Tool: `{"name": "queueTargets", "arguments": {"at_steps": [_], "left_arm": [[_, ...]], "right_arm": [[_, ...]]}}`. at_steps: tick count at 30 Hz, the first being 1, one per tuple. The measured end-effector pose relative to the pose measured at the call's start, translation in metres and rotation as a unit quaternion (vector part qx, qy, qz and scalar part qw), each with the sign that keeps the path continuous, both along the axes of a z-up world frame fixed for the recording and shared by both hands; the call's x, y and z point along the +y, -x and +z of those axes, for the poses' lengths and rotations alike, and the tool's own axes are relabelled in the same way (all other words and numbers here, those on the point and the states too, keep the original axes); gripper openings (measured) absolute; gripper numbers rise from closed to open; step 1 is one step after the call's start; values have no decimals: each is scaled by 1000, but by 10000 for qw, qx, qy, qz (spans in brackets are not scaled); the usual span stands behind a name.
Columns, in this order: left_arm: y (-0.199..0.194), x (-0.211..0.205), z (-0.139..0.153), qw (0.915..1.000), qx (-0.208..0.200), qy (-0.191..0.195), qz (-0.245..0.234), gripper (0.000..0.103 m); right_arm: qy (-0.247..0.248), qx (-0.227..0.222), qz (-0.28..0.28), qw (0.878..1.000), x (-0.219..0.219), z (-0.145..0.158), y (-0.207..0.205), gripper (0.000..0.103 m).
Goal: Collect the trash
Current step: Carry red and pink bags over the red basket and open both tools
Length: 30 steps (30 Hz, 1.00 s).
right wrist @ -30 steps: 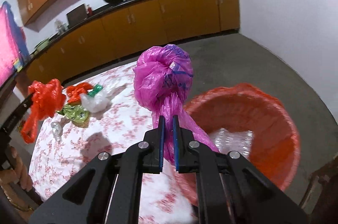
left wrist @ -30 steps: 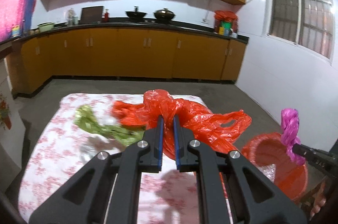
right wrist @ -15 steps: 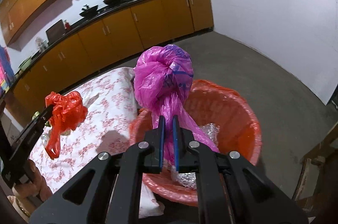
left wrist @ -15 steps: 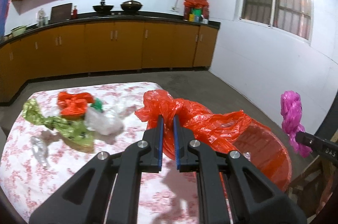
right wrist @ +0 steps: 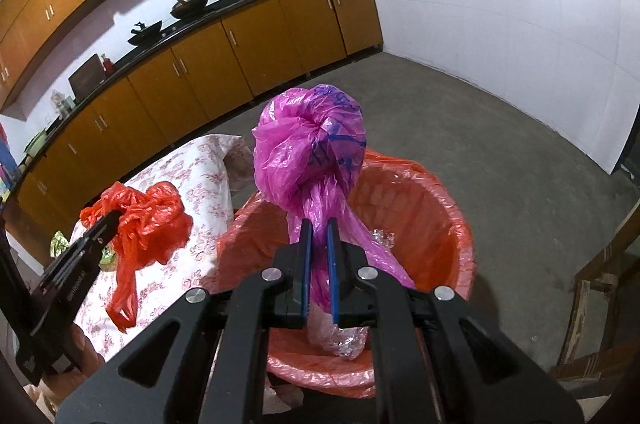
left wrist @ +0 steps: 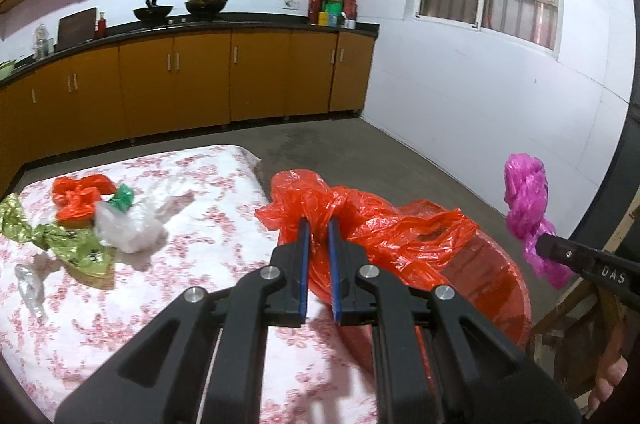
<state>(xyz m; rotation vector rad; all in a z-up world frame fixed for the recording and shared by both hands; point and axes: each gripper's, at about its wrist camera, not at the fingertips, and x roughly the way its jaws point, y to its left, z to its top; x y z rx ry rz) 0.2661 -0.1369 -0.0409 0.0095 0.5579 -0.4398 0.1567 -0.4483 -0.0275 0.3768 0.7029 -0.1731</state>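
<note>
Two grippers: left gripper (left wrist: 318,224) clamps one red bag (left wrist: 384,224), right gripper (right wrist: 318,226) one pink bag (right wrist: 310,151); both now nearer one bin (right wrist: 432,207).

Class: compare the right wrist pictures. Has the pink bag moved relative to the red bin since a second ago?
Yes. The pink bag, shut in the right gripper, has travelled from beside the table to above the red bin.

Both hands swing toward the red-lined bin (right wrist: 432,207), so the right gripper (right wrist: 317,228) now holds the pink bag (right wrist: 310,151) over it while the left gripper (left wrist: 318,226) brings the red bag (left wrist: 384,224) to its rim.
</note>
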Motion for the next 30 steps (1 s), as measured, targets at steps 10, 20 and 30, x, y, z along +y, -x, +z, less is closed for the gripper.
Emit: {"name": "queueTargets", "arguments": {"at_steps": [10,20,30], "left_arm": [[-3,-40,-9,9991,86,-1,-423,11],[-10,-55,-26,9987,197,-137,-458,31],[-20,-11,-33,9993,251,-245,115,42]], "right_arm": [[-115,-73,-216,9997,-17,-1,0,8],[-240,-71,-304,9992,-30,-10,-2,42],[-33,-53,-260,9996,-20,-10,-7,43]]}}
